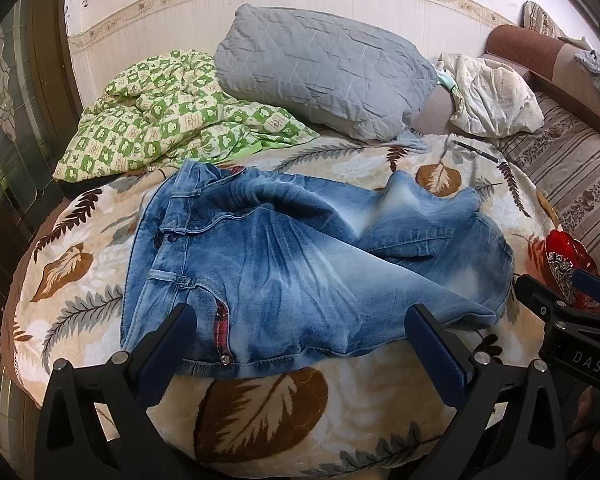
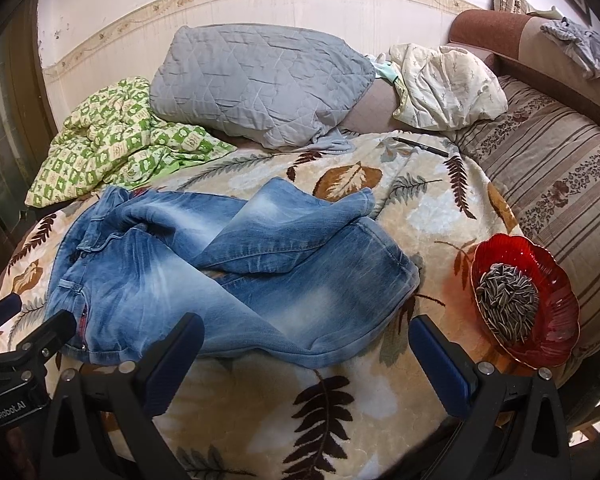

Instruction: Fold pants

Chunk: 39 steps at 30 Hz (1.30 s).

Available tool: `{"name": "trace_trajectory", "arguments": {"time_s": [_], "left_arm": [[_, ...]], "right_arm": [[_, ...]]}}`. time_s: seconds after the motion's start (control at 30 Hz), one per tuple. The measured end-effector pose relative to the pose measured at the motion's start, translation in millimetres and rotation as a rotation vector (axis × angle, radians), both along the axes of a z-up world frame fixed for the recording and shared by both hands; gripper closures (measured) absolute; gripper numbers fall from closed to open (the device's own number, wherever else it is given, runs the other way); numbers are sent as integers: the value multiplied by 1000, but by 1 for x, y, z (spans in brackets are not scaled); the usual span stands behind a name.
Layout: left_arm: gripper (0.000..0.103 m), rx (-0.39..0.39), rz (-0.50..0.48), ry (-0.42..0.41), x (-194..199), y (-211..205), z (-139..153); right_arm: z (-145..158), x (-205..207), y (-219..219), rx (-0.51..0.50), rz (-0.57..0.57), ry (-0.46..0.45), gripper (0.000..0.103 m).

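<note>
Crosswise, jeans [image 1: 284, 264]; waistband leftward

Bed covered by a leaf-patterned blanket [image 2: 340, 420]. Lying on it: rumpled blue jeans [image 2: 228, 272], green checked quilt [image 2: 112, 148], grey quilted pillow [image 2: 256, 80], black pen [image 2: 422, 147], red bowl [image 2: 556, 320] of sunflower seeds [image 2: 506, 300].

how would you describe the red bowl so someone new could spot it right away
Start at the leaf-print blanket where the jeans lie. Past the jeans' hem end, at the blanket's right edge beside the striped cushion, sits the red bowl. It is the only glossy, scalloped thing there, holding striped sunflower seeds.
</note>
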<state>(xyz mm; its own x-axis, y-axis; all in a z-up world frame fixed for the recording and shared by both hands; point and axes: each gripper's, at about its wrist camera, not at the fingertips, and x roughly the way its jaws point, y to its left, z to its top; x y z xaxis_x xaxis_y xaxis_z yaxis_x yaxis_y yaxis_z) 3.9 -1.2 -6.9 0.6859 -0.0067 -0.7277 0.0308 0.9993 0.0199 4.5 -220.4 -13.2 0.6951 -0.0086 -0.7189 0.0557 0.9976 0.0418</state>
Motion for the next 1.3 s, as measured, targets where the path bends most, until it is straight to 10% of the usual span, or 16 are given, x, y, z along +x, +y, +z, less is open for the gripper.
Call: {"name": "trace_trajectory", "arguments": {"time_s": [1.3], "left_arm": [[0, 12, -5, 10, -2, -3, -1]], "right_arm": [[-3, 2, -4, 0, -4, 13, 0]]}}
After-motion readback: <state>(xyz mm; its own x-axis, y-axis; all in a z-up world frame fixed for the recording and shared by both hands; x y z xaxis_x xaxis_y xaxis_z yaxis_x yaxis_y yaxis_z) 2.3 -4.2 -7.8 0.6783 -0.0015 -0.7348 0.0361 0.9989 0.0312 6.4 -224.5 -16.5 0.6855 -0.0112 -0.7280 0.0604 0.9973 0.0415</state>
